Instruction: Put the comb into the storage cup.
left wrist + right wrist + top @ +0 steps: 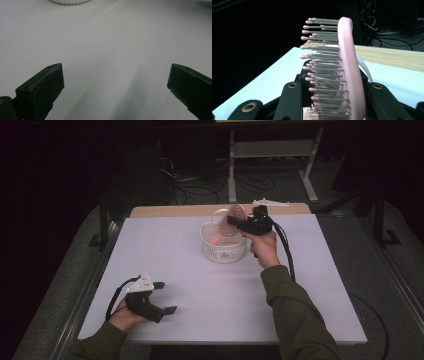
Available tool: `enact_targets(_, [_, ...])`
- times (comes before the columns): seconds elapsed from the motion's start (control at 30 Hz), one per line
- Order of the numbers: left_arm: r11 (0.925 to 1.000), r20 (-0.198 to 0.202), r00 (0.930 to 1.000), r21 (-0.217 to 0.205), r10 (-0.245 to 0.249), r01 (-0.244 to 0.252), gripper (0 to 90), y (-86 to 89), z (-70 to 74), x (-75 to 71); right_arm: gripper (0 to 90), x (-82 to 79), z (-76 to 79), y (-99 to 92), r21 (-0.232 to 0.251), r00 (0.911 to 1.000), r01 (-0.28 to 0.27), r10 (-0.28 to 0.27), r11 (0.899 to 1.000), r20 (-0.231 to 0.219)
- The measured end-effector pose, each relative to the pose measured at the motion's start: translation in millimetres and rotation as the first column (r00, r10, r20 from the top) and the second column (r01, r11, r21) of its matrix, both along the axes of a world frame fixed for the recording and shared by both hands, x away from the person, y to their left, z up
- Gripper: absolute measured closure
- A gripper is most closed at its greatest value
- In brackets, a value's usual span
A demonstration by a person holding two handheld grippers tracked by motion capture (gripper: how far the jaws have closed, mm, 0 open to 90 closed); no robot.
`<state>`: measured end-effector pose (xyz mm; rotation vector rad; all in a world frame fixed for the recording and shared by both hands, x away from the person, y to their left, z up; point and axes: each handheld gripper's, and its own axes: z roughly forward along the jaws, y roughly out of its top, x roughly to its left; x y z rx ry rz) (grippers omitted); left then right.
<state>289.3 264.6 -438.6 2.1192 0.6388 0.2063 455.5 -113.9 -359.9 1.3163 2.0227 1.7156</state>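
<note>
A pink hairbrush with grey, pink-tipped bristles hangs head-up over a white lattice basket at the table's far middle. Its handle slants down into the basket. My right gripper is shut on the brush head, and in the right gripper view the pink back stands between the two black jaws of that gripper. My left gripper rests at the near left of the table, open, with bare white table between its jaws. The basket's base shows far ahead of it.
The white table has a wooden strip along its far edge, with a white bracket lying on it. Beyond stand a metal shelf frame and floor cables. The right gripper's cable trails along the forearm.
</note>
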Motion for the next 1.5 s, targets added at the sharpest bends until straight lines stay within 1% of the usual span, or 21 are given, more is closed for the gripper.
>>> enact_targets(0.23, [1.0000, -0.002, 1.0000, 0.000, 0.000, 0.000, 0.5, 0.0, -0.2, 0.0, 62.4, 0.7, -2.8, -1.8, 0.004, 1.0000, 0.000, 0.000, 1.000, -0.006])
enact_targets(0.4, [1.0000, -0.003, 1.0000, 0.000, -0.001, 0.001, 0.5, -0.2, -0.3, 0.1, 61.7, 0.8, -4.3, -5.3, 0.003, 0.9998, 0.002, -0.002, 1.000, -0.018])
enact_targets(0.57, [1.0000, -0.004, 1.0000, 0.002, -0.001, 0.001, 0.5, -0.5, -0.5, 0.2, 61.1, 0.7, -5.1, -8.8, -0.007, 0.9996, 0.002, -0.003, 1.000, -0.029])
enact_targets(0.73, [1.0000, -0.004, 1.0000, 0.002, -0.001, 0.001, 0.5, -0.3, -0.5, 0.3, 60.4, 0.8, -6.3, -12.5, -0.024, 0.9995, 0.007, -0.008, 1.000, -0.029])
enact_targets(0.8, [1.0000, -0.005, 1.0000, 0.001, -0.002, 0.002, 0.5, -0.3, -0.6, 0.3, 60.2, 1.1, -7.4, -14.1, -0.028, 0.9995, 0.010, -0.011, 1.000, -0.029])
enact_targets(0.87, [1.0000, -0.005, 1.0000, 0.001, -0.002, 0.002, 0.5, -0.4, -0.7, 0.3, 60.0, 1.1, -7.9, -15.6, -0.025, 0.9991, 0.013, -0.014, 1.000, -0.039])
enact_targets(1.1, [1.0000, -0.007, 1.0000, 0.002, -0.002, 0.002, 0.5, -0.5, -0.8, 0.3, 59.1, 1.8, -9.3, -18.5, -0.042, 0.9991, 0.015, -0.017, 0.999, -0.038])
enact_targets(1.5, [1.0000, -0.006, 1.0000, 0.002, -0.003, 0.003, 0.5, -0.5, -0.8, 0.3, 57.5, 1.8, -11.7, -23.6, -0.049, 0.9986, 0.027, -0.029, 0.998, -0.043])
